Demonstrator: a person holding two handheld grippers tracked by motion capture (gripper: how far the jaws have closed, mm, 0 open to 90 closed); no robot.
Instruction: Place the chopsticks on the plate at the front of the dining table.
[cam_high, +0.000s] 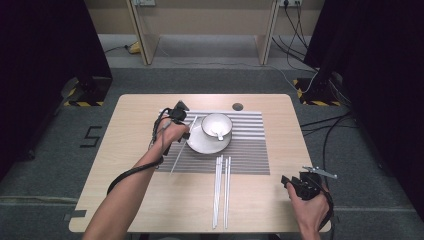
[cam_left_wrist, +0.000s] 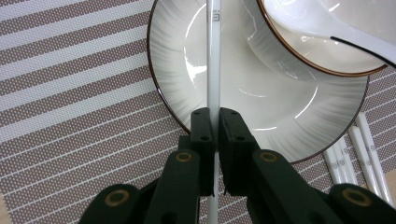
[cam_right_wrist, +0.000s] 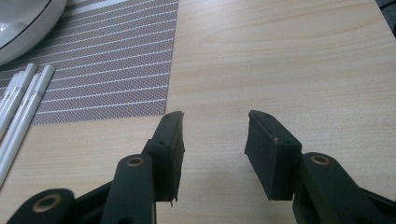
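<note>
Left gripper (cam_left_wrist: 214, 122): jaws pinching a white chopstick (cam_left_wrist: 213, 70) – centre frame, over the plate (cam_left_wrist: 187, 84).
Chopstick marking: small, unreadable.
Right gripper (cam_right_wrist: 214, 140): jaws spread – over bare table (cam_right_wrist: 289, 60).

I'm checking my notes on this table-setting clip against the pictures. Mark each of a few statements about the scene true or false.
1. The left gripper is shut on a white chopstick. True.
2. The right gripper holds a chopstick. False: its jaws stand open over bare table.
3. A spoon lies in the bowl. True.
4. The bowl stands on the bare wood. False: it sits on a plate on the striped placemat.
5. More chopsticks lie near the placemat's front edge. True.
</note>
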